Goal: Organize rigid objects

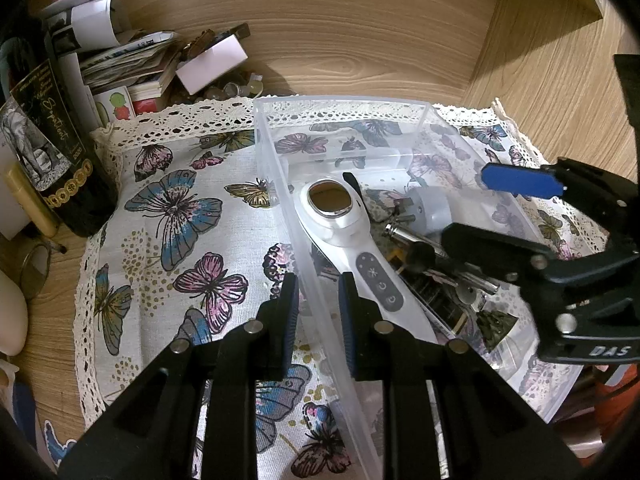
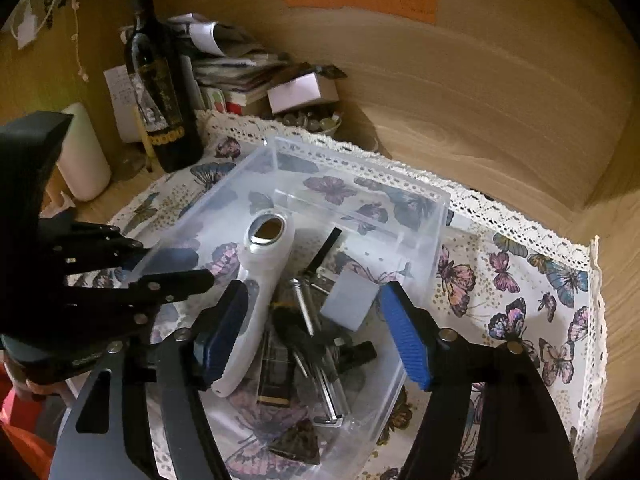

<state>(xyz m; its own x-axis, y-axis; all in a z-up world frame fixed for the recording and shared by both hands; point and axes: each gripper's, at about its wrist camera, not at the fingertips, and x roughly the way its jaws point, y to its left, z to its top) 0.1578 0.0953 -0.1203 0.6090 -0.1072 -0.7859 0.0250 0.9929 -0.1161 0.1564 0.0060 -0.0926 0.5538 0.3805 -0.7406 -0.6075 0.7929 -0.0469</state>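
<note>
A clear plastic bin (image 1: pixel 280 184) (image 2: pixel 424 280) stands on a butterfly-print cloth (image 1: pixel 180 216) (image 2: pixel 520 280). In it lie a white handheld device (image 1: pixel 344 224) (image 2: pixel 260 280) with a round metal head, a grey block (image 1: pixel 430 206) (image 2: pixel 352 298), metal rods (image 1: pixel 404 236) (image 2: pixel 328 384) and dark items. My left gripper (image 1: pixel 318 312) straddles the bin's left wall, its jaws narrowly apart around it; I cannot tell if they press it. My right gripper (image 2: pixel 316 336) is open wide above the bin's contents, empty. It also shows in the left wrist view (image 1: pixel 488 208).
A dark wine bottle (image 1: pixel 52 140) (image 2: pixel 160 92) stands at the back left beside stacked papers (image 1: pixel 128 60) (image 2: pixel 236 64) and a small white box (image 1: pixel 212 64) (image 2: pixel 300 90). Wooden walls (image 1: pixel 360 28) (image 2: pixel 480 100) close the back and right. A white cylinder (image 2: pixel 86 152) stands left.
</note>
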